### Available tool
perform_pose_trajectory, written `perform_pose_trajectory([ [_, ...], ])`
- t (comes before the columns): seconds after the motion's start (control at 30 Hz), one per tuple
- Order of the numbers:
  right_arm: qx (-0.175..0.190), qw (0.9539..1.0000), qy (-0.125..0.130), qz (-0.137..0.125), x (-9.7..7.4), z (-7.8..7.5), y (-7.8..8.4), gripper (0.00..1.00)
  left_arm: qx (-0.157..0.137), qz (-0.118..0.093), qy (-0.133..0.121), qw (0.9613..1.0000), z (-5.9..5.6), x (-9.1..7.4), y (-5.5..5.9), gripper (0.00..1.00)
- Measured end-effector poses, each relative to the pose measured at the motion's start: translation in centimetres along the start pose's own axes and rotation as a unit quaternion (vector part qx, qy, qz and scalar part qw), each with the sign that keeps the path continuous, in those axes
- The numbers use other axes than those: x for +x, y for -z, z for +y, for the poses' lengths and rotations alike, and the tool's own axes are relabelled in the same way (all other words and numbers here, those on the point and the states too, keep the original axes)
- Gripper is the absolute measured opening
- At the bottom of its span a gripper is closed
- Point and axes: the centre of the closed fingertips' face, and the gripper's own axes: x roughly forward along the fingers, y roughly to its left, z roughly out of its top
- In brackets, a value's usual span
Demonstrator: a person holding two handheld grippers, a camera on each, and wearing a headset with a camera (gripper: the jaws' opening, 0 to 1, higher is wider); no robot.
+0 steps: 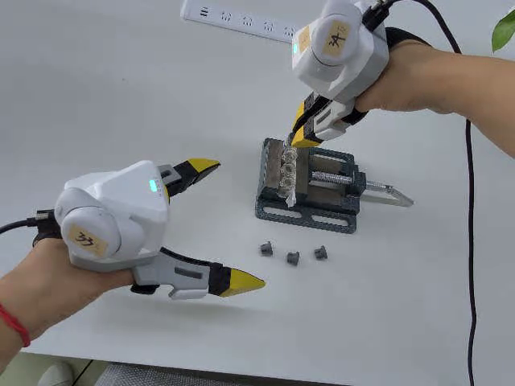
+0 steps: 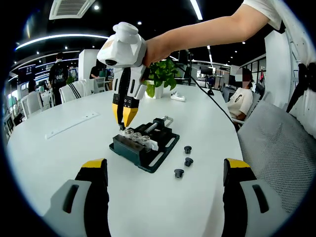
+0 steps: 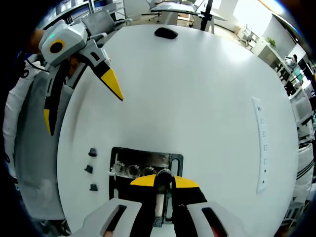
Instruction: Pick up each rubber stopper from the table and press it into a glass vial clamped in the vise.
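Misalignment is looking like the main hazard: the right gripper (image 1: pixel 302 138) is pinching its jaws together on a dark stopper (image 3: pixel 164 176) and holding it at the end of the row of vials (image 3: pixel 133 171) clamped in the vise (image 1: pixel 310 203). Whether it is seated yet I cannot tell. Pushing off-centre would, I judge, be cocking the stopper on the glass rim, letting it squirt out of the jaws or loading the glass sideways until it chips or shifts in the clamp. Nothing is bracing the vise, which seems to be sitting loose on the table (image 1: pixel 121 96), so a slanted push may be sliding it. The left gripper (image 1: pixel 221 225) is hanging with jaws wide apart, holding nothing, well apart from the vise. Three more stoppers (image 1: pixel 293 258) are lying on the table just in front of the vise, where a sliding vise could be scattering them. One sticker (image 1: pixel 88 239) on the left gripper is showing "33", and a second sticker (image 1: pixel 336 34) on the right gripper is showing "34".
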Motion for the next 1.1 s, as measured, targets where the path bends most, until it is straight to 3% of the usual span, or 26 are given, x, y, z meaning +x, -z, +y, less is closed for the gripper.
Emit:
perform_pose_trajectory([
  [0.17,0.002,1.0000,-0.001,0.006,0.05,-0.02,0.00,0.06,0.000,0.000,0.000,1.0000,0.02,0.07,0.01,0.97],
  [1.1,0.010,0.9999,-0.002,-0.014,-0.21,0.43,0.09,0.11,-0.003,-0.004,-0.006,1.0000,0.01,-0.18,-0.18,0.98],
])
